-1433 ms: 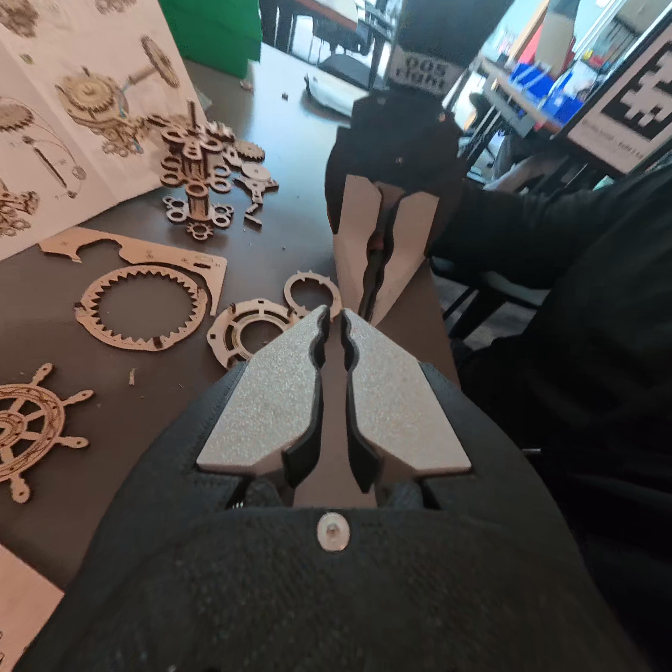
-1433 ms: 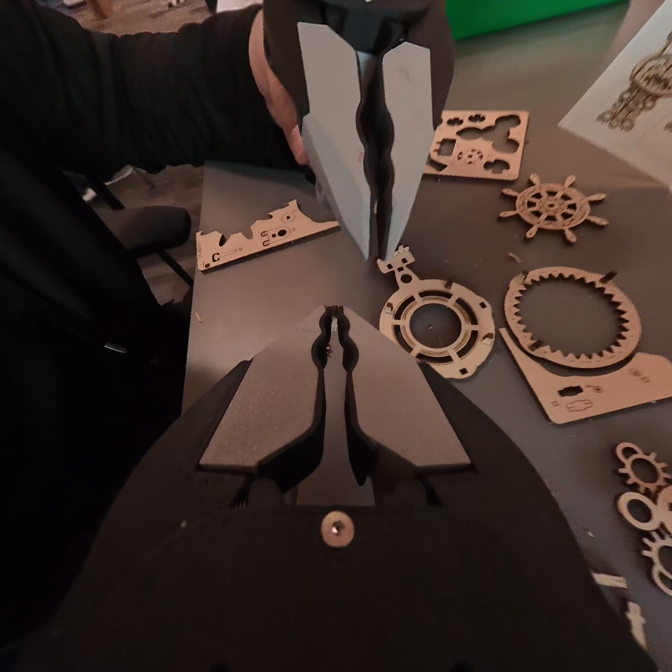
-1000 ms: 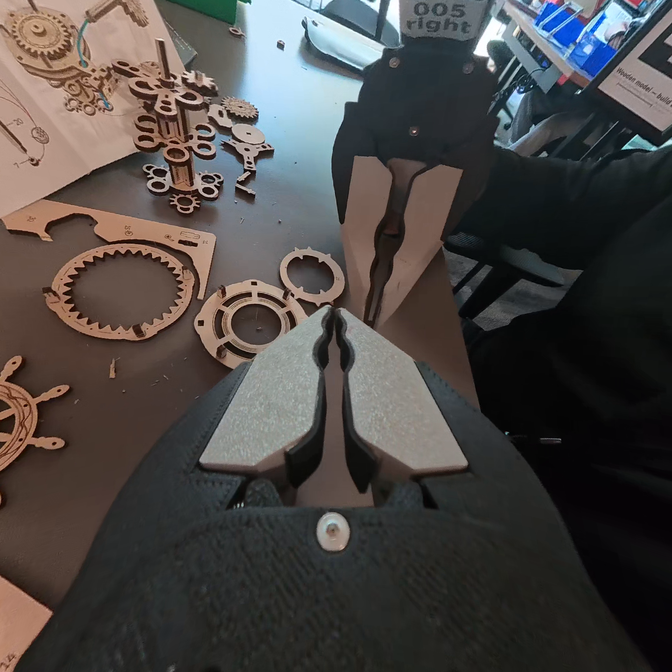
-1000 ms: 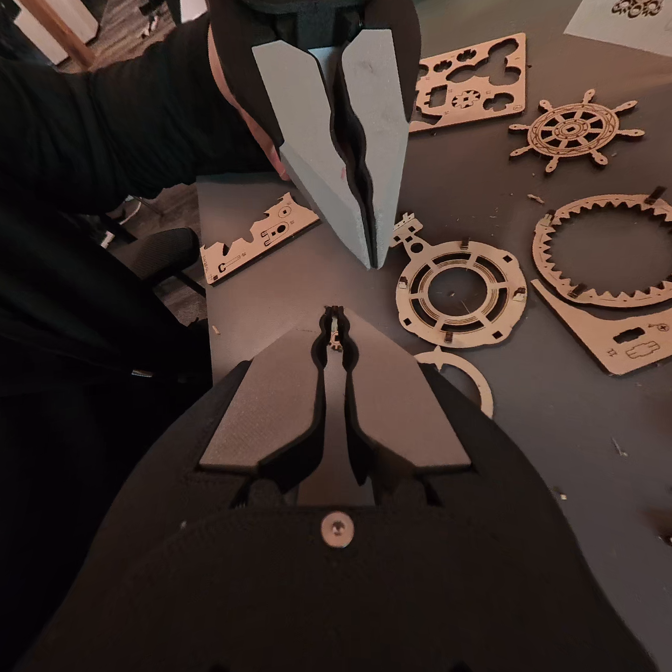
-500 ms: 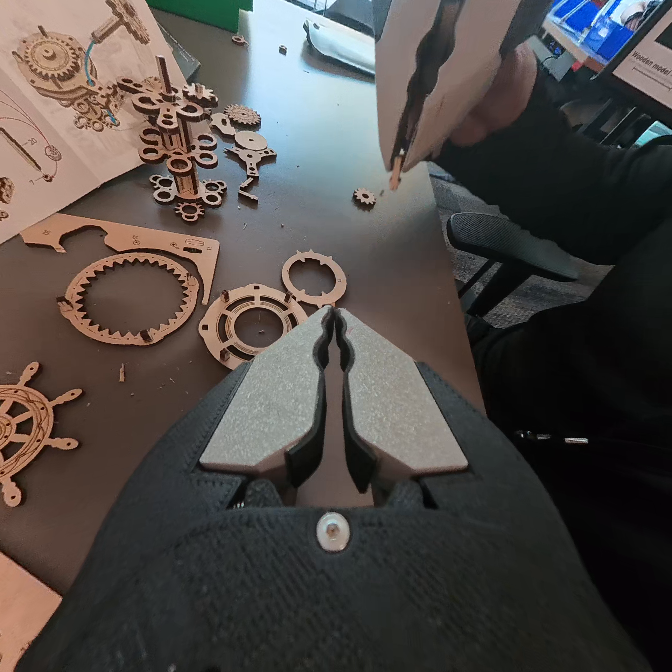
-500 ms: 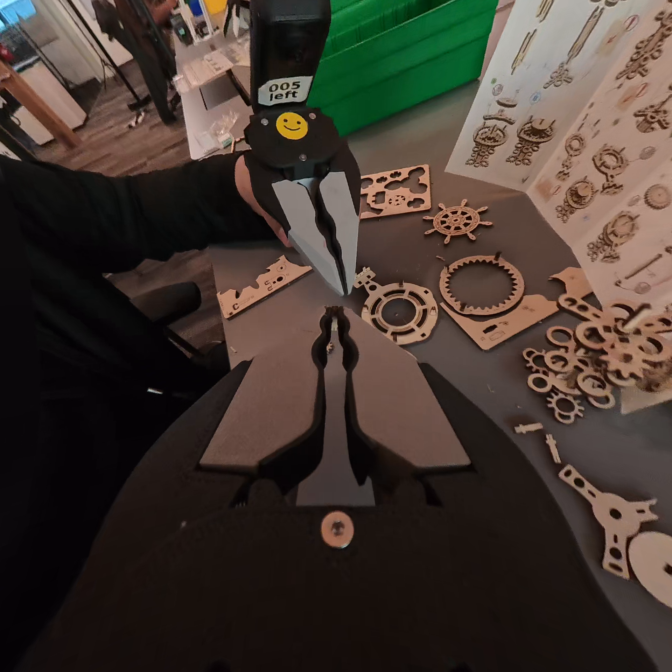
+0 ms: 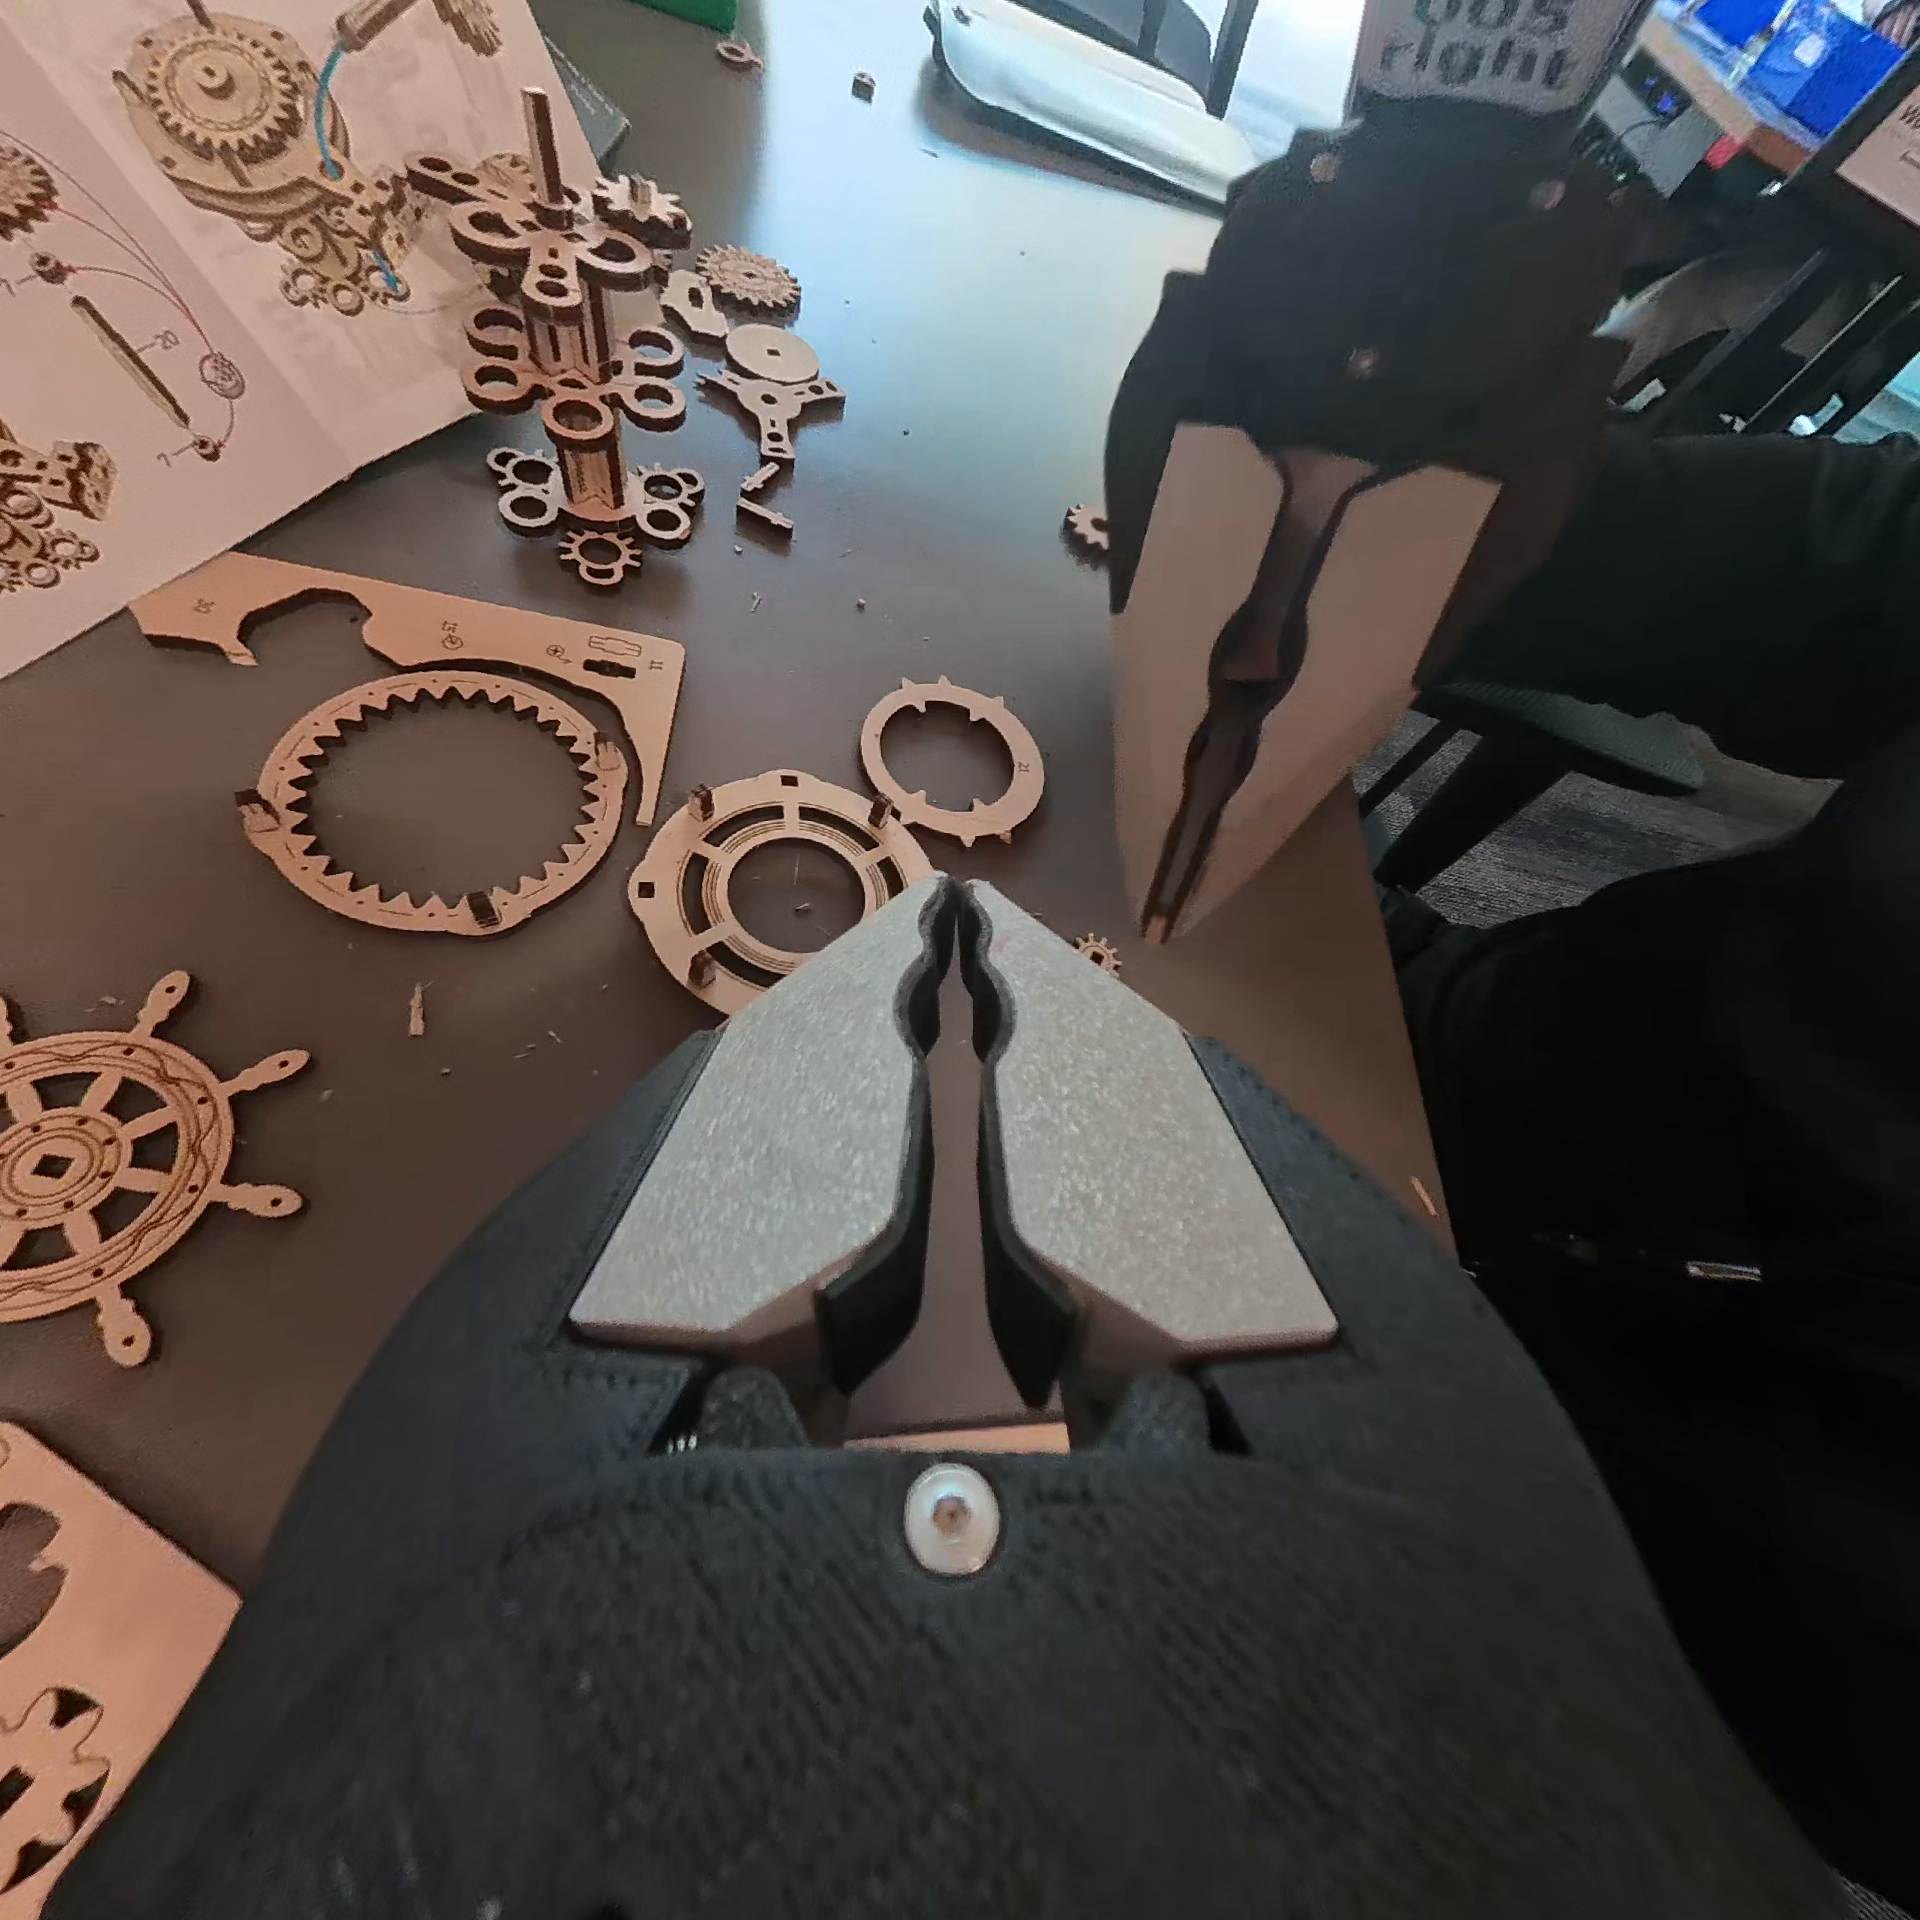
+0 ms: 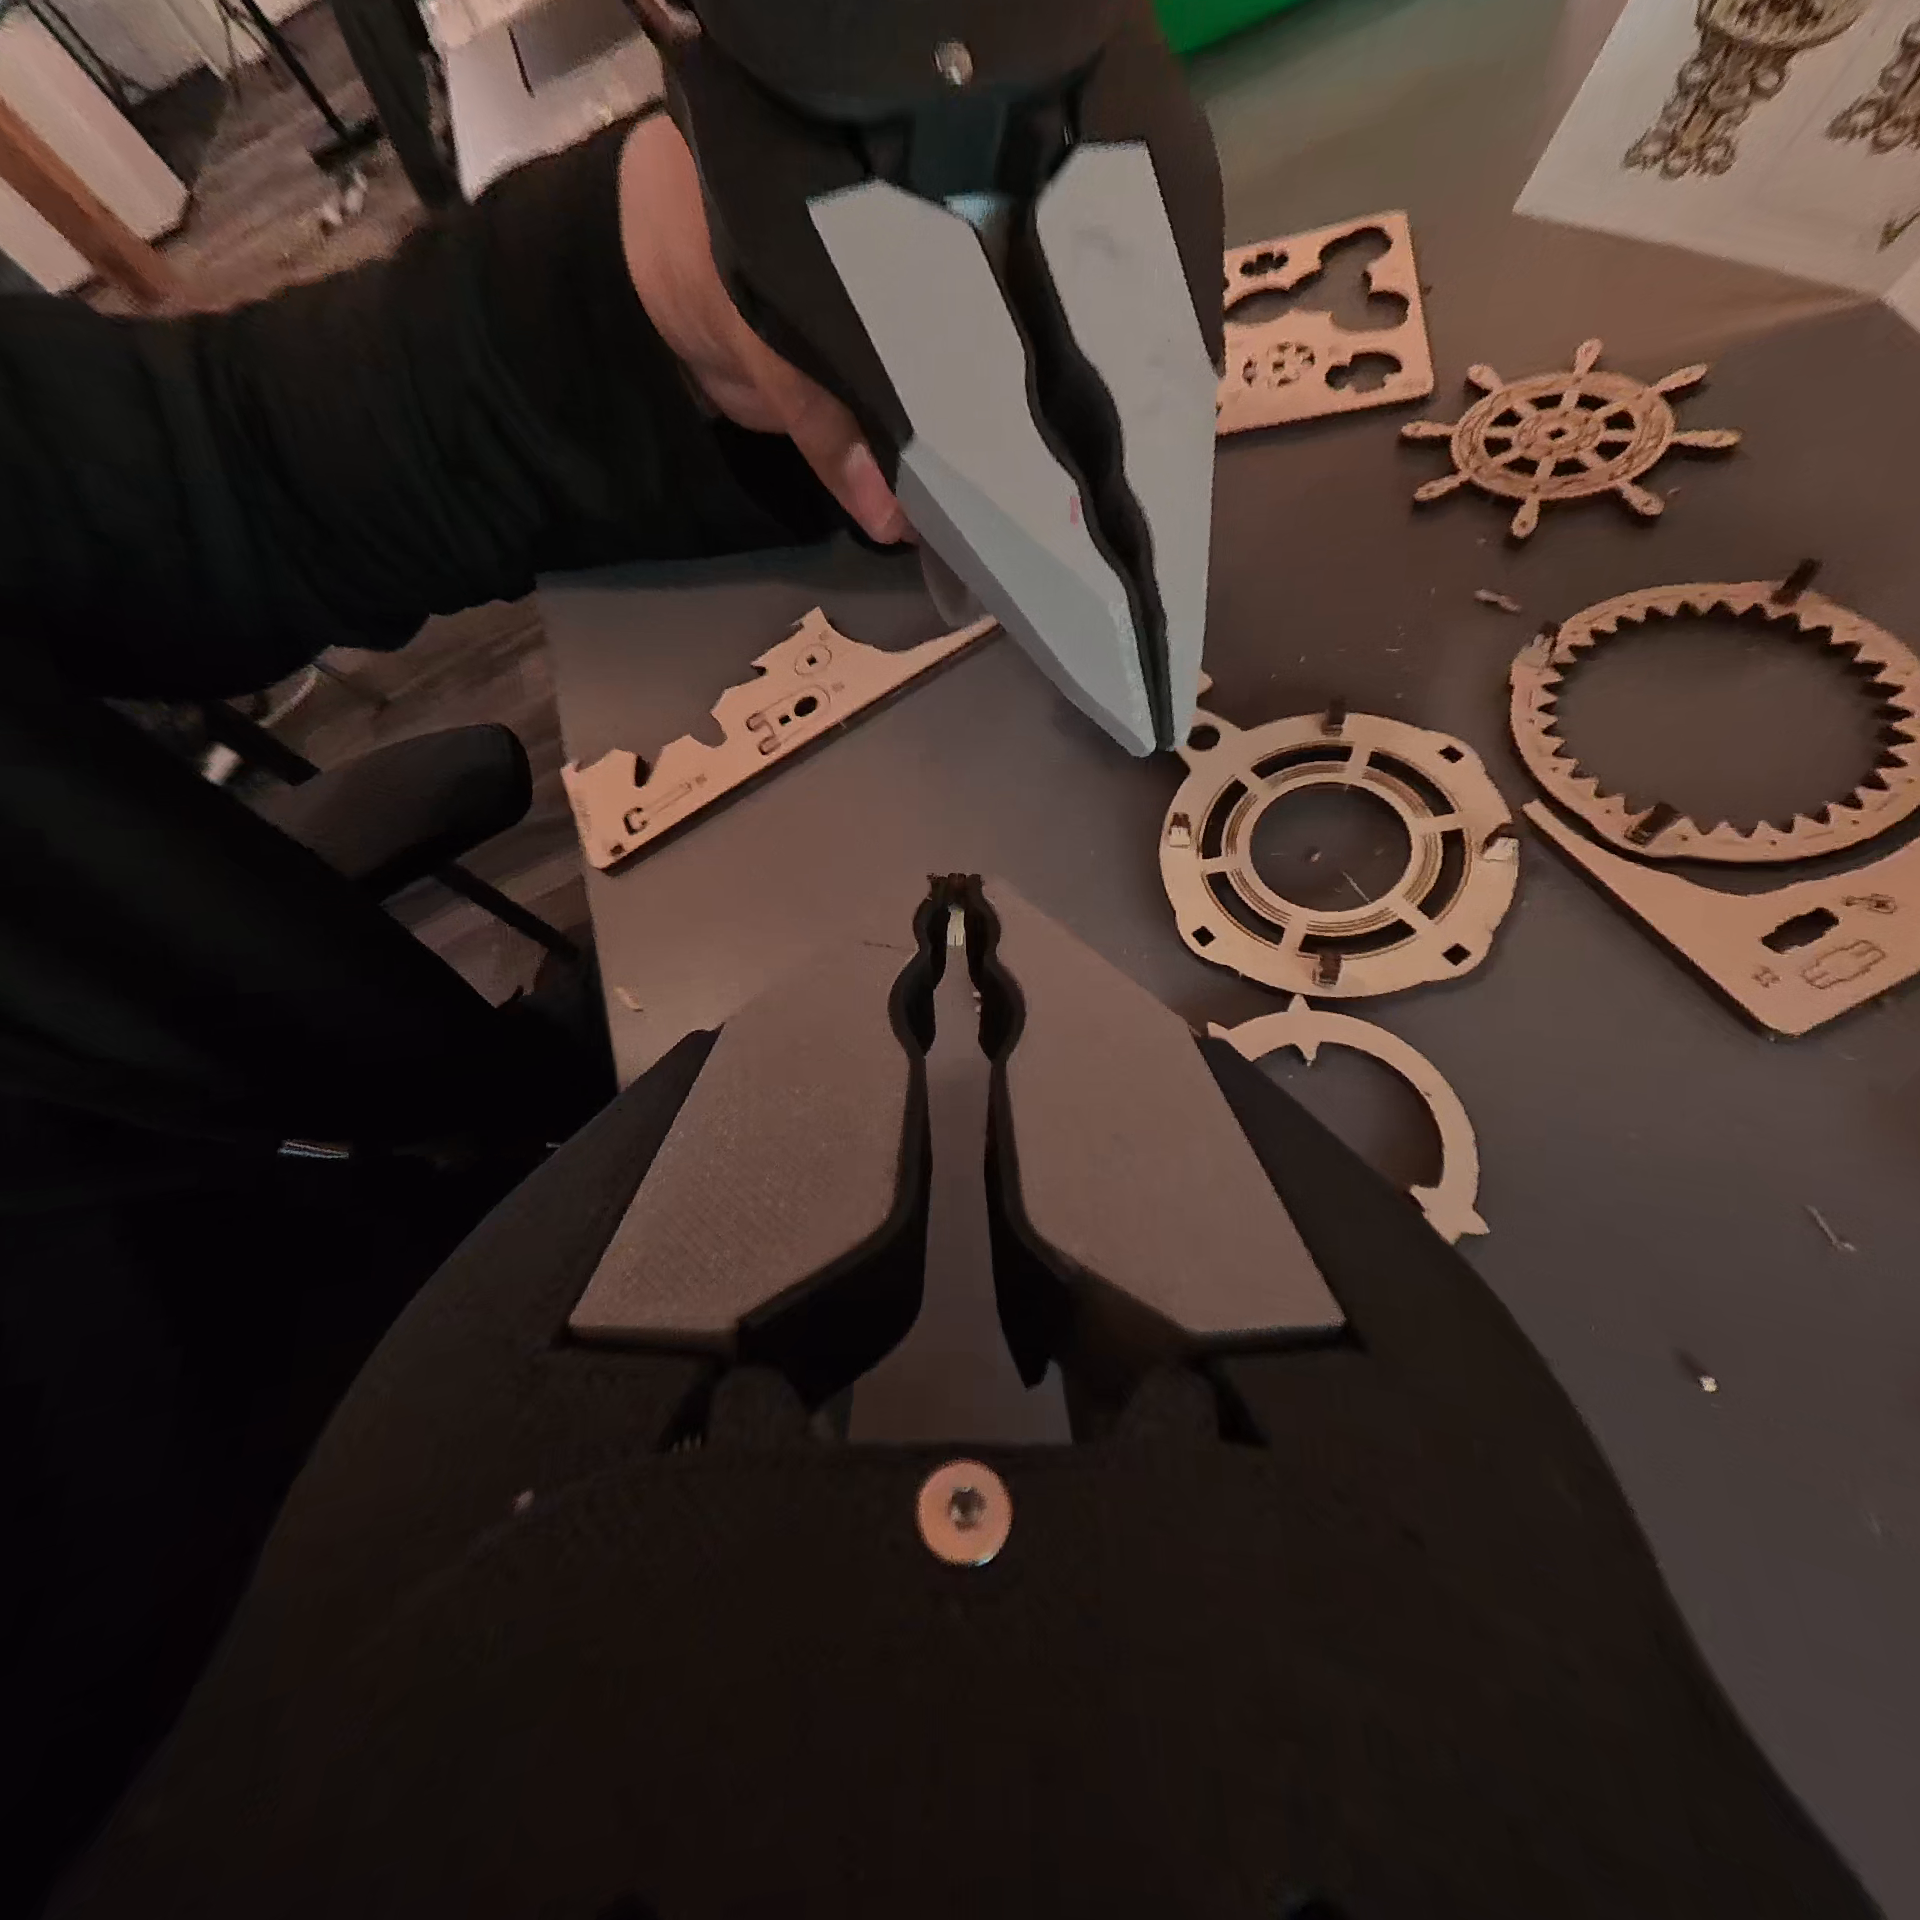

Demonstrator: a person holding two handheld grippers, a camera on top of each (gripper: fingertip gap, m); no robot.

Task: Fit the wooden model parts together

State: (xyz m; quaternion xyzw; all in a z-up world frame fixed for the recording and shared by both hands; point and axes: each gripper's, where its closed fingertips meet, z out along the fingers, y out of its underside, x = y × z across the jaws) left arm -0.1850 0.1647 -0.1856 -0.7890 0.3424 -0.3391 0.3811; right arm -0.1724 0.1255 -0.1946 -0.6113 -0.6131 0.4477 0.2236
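Note:
My left gripper [image 7: 958, 896] is shut and empty, low over the near edge of a round slotted wooden disc [image 7: 717, 831]. In the right wrist view its tips [image 8: 1158, 740] sit right by the disc's tab [image 8: 1203, 736]. My right gripper [image 8: 958, 891] is shut on a small pale wooden piece [image 8: 956, 923]. It points down at the table just right of the left gripper [image 7: 1158, 928]. A tiny gear [image 7: 1096, 951] lies by its tips. A thin spiked ring [image 7: 951, 758] lies beyond the disc.
A toothed ring [image 7: 447, 800] on an offcut, a ship's wheel [image 7: 94, 1164], an assembled wooden tower [image 7: 577, 395], loose gears [image 7: 748, 275] and an instruction sheet [image 7: 156, 260] lie to the left. An offcut strip [image 8: 769, 727] is near the table's edge [image 7: 1382, 997], with a chair beyond. The grippers' ends are close to 4 centimeters from one another. About 6 centimeters separates my left fingertips from the round slotted wooden disc [image 7: 717, 831]. The right camera catches it too, in the right wrist view [image 8: 1454, 840].
My right gripper was low by the left one, swung up and away, then came back down beside it, still pinching the small piece. A tiny gear now shows by its tips.

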